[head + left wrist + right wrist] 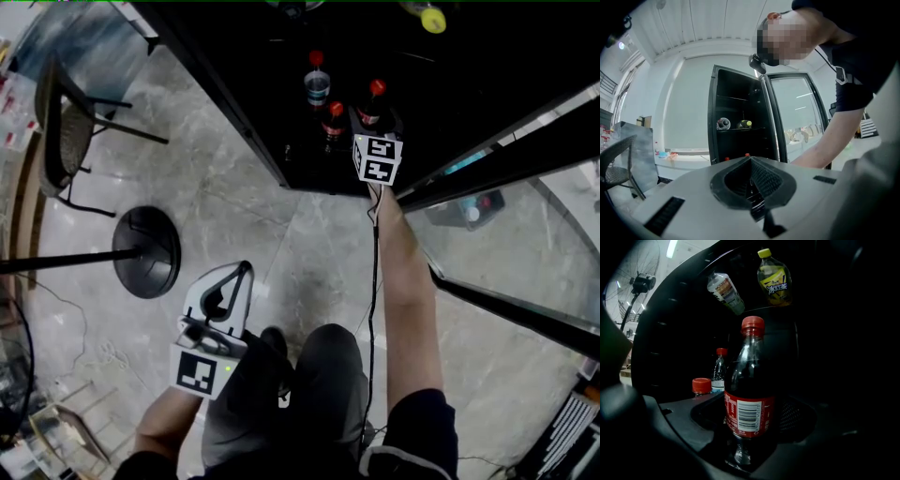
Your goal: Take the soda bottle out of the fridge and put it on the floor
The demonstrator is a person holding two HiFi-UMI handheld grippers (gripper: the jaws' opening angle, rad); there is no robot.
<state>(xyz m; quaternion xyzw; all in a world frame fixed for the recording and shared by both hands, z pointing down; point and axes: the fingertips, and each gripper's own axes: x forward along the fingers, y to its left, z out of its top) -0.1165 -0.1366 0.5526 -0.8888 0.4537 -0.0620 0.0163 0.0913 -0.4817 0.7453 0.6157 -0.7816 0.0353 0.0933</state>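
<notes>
**Soda bottle gripped, still inside the fridge**

The clear plastic soda bottle (749,394) holds dark cola and has a red cap and a red barcoded label. It stands upright on the lower shelf of the black fridge (239,98), near the front edge. Your right gripper (750,437) is clenched on its lower body, one jaw on each flank. Your bare right forearm (405,281) reaches straight out to the open cabinet.

Your left gripper (239,277) hangs low by your knee over the grey marble floor (300,234), jaws pressed together on nothing.

Just left of the held bottle stands a second red-capped cola bottle (334,122), and beyond that a clear red-capped water bottle (317,86). On the shelf above lie a yellow-capped drink bottle (773,280) and a white-labelled clear bottle (725,292). The open glass door (525,244) flanks your arm on the right.
</notes>
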